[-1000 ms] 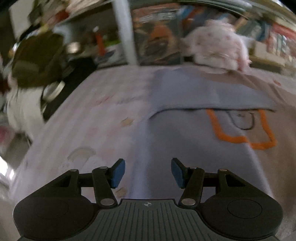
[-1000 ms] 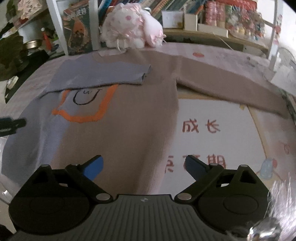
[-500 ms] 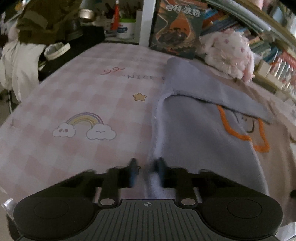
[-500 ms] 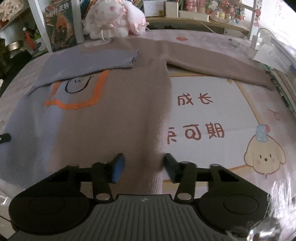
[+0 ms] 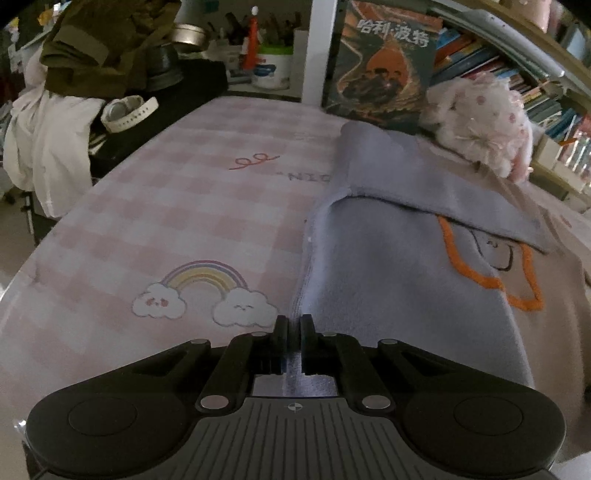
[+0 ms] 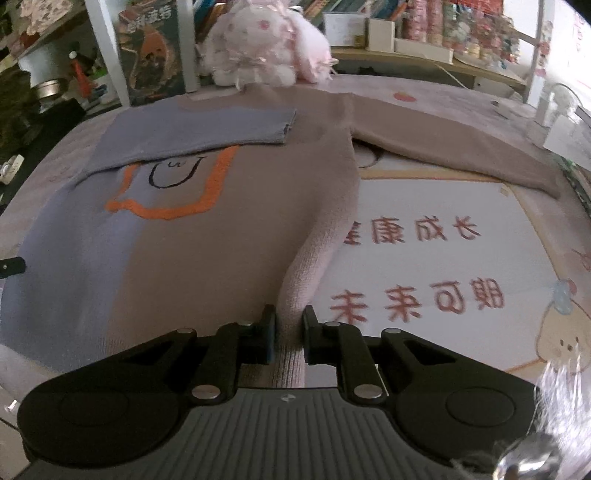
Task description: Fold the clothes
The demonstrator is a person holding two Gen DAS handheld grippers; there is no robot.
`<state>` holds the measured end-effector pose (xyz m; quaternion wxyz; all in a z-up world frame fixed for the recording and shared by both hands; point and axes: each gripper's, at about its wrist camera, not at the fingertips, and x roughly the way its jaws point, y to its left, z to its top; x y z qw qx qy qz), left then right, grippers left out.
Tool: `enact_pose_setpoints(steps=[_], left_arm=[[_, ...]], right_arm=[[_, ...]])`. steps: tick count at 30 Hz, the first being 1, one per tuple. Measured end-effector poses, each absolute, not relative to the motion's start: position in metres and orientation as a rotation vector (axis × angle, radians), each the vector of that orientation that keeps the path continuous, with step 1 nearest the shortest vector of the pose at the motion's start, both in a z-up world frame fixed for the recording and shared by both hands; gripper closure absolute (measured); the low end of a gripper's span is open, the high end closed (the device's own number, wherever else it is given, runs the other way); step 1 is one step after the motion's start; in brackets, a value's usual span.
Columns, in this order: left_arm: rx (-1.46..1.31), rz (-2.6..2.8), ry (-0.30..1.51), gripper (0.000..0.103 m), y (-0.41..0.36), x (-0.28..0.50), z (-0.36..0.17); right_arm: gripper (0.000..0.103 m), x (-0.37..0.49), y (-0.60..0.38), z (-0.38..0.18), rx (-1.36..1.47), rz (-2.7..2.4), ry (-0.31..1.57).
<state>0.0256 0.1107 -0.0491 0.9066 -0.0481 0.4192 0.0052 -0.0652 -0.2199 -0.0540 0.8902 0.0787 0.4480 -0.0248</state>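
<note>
A lilac and tan sweater (image 6: 207,243) with an orange outline on its chest lies flat on the printed bed cover. Its lilac sleeve (image 6: 199,133) is folded across the chest, and the tan sleeve (image 6: 450,147) stretches out to the right. My left gripper (image 5: 294,328) is shut on the lilac bottom corner of the sweater (image 5: 399,306). My right gripper (image 6: 289,318) is shut on the tan hem at the right side, where the knit bunches into a raised ridge (image 6: 317,254) between the fingers. The left gripper's tip (image 6: 11,266) shows at the far left of the right wrist view.
A pink plush toy (image 6: 258,44) sits at the head of the bed by an upright book (image 5: 384,70). Shelves of books and boxes (image 6: 443,33) run along the back. Dark clothes and a white garment (image 5: 48,147) pile up beside the bed's left edge.
Both grippers went from open to shut, each closing on a bottom corner of the sweater. The tan hem now bunches up into a ridge in the right gripper.
</note>
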Motion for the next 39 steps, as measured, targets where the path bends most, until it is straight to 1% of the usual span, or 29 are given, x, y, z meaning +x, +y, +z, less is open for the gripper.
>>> enact_pose_setpoints(steps=[3,8,11,13,14,15,16,17,18,19,20,21,22,23,24,25,28,33,36,38,39], left_arm=[[-0.091,0.016,0.86,0.097,0.113,0.027,-0.05],[-0.06,-0.011,0.847,0.092,0.114,0.024,-0.05],[-0.024,-0.037,0.832,0.091,0.114,0.019,-0.047],[-0.002,-0.044,0.812,0.086,0.111,0.013,-0.041],[0.009,-0.048,0.801,0.085,0.11,0.009,-0.037],[0.018,-0.048,0.79,0.079,0.108,0.006,-0.033],[0.021,-0.049,0.777,0.071,0.107,0.001,-0.029],[0.022,-0.049,0.763,0.066,0.106,-0.003,-0.025],[0.02,-0.051,0.752,0.054,0.105,-0.007,-0.022],[0.015,-0.056,0.746,0.046,0.105,-0.01,-0.019],[0.011,-0.062,0.745,0.044,0.104,-0.014,-0.018],[0.006,-0.07,0.746,0.043,0.103,-0.017,-0.017],[0.002,-0.078,0.746,0.038,0.102,-0.021,-0.016],[0.0,-0.082,0.751,0.036,0.1,-0.024,-0.016],[-0.002,-0.088,0.759,0.032,0.098,-0.028,-0.016],[-0.004,-0.096,0.767,0.03,0.096,-0.033,-0.016],[-0.002,-0.139,0.777,0.027,0.091,-0.046,-0.017],[0.073,-0.2,0.765,0.026,0.081,-0.064,-0.017],[0.071,-0.23,0.754,0.025,0.08,-0.07,-0.015],[0.071,-0.254,0.749,0.024,0.077,-0.073,-0.014],[0.076,-0.269,0.747,0.021,0.074,-0.073,-0.014]], right_arm=[[0.09,-0.065,-0.215,-0.054,0.159,-0.035,0.937],[0.09,-0.067,-0.212,-0.055,0.153,-0.034,0.934],[0.088,-0.068,-0.213,-0.056,0.17,-0.048,0.935],[0.082,-0.069,-0.214,-0.053,0.178,-0.068,0.935],[0.076,-0.07,-0.214,-0.051,0.18,-0.08,0.931],[0.071,-0.072,-0.214,-0.049,0.181,-0.092,0.928],[0.064,-0.074,-0.214,-0.046,0.182,-0.1,0.918],[0.061,-0.077,-0.213,-0.042,0.184,-0.106,0.906],[0.055,-0.08,-0.211,-0.038,0.186,-0.111,0.895],[0.049,-0.083,-0.21,-0.035,0.188,-0.117,0.885],[0.044,-0.086,-0.209,-0.032,0.189,-0.123,0.876],[0.035,-0.089,-0.207,-0.029,0.186,-0.129,0.866],[0.032,-0.092,-0.204,-0.026,0.182,-0.135,0.857],[0.03,-0.094,-0.201,-0.024,0.173,-0.142,0.847],[0.024,-0.097,-0.198,-0.022,0.163,-0.149,0.838],[0.02,-0.1,-0.195,-0.019,0.152,-0.156,0.828],[0.017,-0.108,-0.185,-0.015,0.134,-0.177,0.806],[0.015,-0.124,-0.176,-0.012,0.131,-0.22,0.796],[0.014,-0.133,-0.17,-0.011,0.13,-0.242,0.8],[0.013,-0.139,-0.167,-0.012,0.121,-0.256,0.806],[0.012,-0.142,-0.165,-0.012,0.115,-0.263,0.809]])
